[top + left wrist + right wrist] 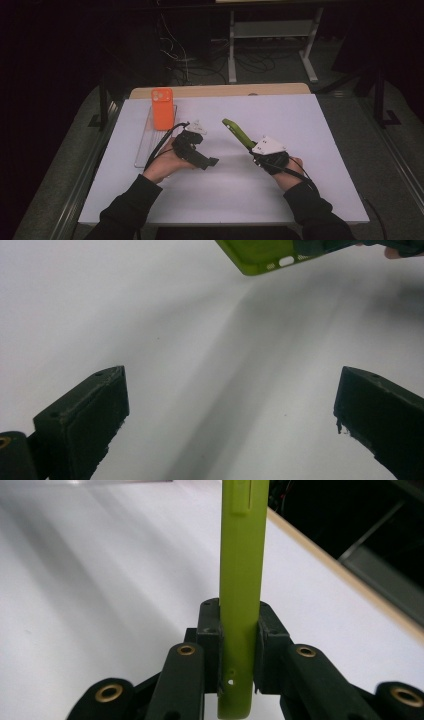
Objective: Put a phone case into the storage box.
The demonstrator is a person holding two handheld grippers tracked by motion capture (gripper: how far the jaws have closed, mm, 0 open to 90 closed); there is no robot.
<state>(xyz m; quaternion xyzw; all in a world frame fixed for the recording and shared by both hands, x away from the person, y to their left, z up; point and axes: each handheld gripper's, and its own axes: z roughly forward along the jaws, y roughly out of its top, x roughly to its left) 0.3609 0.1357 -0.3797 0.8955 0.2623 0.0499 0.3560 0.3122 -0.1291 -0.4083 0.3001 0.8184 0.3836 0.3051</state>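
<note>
where orange phone (162,109) stands, clear tray (145,145)

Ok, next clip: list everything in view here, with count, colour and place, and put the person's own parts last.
phone case: 1, lime green, clamped by its edges in the right gripper, raised over the table's middle
phone: 1, orange, far left, on the clear tray
tray: 1, clear, along the left edge
table: 1, white top
desk frame: 1, white, on the floor behind the table
left gripper: 1, black, jaws open over bare table
right gripper: 1, black, shut on the case
hands: 2, dark sleeves, at the near edge
</note>
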